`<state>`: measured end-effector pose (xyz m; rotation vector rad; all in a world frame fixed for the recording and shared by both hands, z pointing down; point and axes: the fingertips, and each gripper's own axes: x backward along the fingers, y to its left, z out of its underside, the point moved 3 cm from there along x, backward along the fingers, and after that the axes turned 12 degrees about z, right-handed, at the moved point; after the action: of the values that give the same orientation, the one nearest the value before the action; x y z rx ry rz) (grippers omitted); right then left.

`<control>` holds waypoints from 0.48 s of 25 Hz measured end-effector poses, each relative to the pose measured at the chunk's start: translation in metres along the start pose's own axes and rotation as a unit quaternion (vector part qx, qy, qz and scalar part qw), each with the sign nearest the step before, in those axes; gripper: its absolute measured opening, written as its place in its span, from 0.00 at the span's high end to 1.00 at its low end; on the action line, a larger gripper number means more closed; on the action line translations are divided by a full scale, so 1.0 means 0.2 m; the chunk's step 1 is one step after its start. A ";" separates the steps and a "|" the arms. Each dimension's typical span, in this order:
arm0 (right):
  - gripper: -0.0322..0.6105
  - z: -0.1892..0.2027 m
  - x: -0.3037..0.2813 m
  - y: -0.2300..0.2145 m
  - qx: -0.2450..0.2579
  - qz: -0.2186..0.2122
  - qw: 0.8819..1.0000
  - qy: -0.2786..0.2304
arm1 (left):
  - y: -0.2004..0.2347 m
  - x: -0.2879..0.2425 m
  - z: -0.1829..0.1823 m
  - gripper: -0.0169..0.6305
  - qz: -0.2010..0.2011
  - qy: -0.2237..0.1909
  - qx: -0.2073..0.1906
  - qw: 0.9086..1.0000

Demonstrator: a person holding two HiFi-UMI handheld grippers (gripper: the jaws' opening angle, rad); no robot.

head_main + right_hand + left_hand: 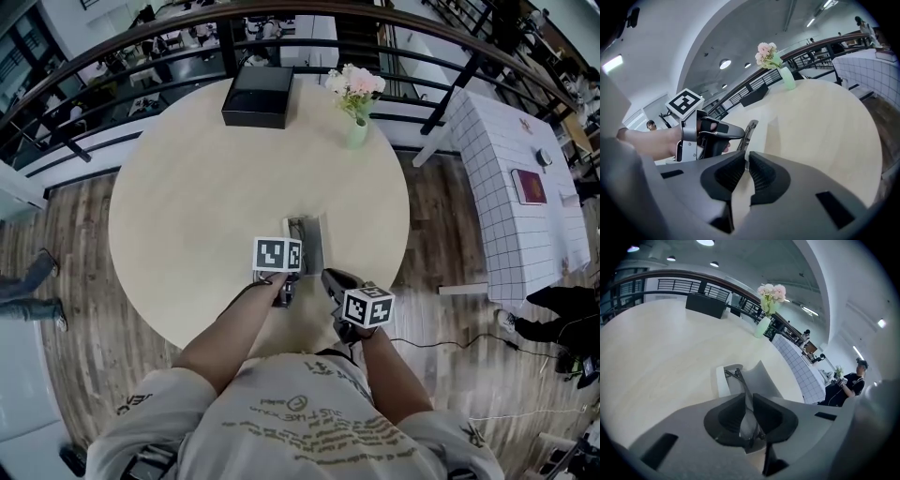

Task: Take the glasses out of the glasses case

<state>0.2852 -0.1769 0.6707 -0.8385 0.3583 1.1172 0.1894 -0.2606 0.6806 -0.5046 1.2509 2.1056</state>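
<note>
The left tongs are pinched narrow on thin dark wire-framed glasses, which reach from between the jaws into the open grey glasses case just ahead. The right tongs, close beside them, are nipped almost together on the case's near edge. Far beyond both, on the round pale wooden table, stand a black rectangular box and a green vase of pink flowers.
</note>
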 end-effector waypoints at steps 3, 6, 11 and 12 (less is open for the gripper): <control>0.89 0.00 0.00 0.00 0.001 -0.001 1.000 -0.002 | -0.01 -0.01 0.00 0.88 -0.007 0.011 -0.011 1.000; 0.89 0.00 0.00 -0.01 -0.002 -0.002 1.000 -0.002 | -0.02 -0.03 0.01 0.78 -0.006 0.021 -0.016 1.000; 0.89 0.01 0.00 -0.02 -0.005 -0.003 1.000 -0.003 | -0.01 -0.06 0.02 0.77 -0.011 0.032 -0.012 0.999; 0.89 0.01 0.00 -0.01 -0.004 -0.004 1.000 -0.003 | -0.01 -0.07 0.02 0.77 -0.014 0.033 -0.012 0.999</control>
<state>0.2873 -0.1765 0.6729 -0.8436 0.3454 1.1150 0.2001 -0.2599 0.6898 -0.6043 1.2493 2.0982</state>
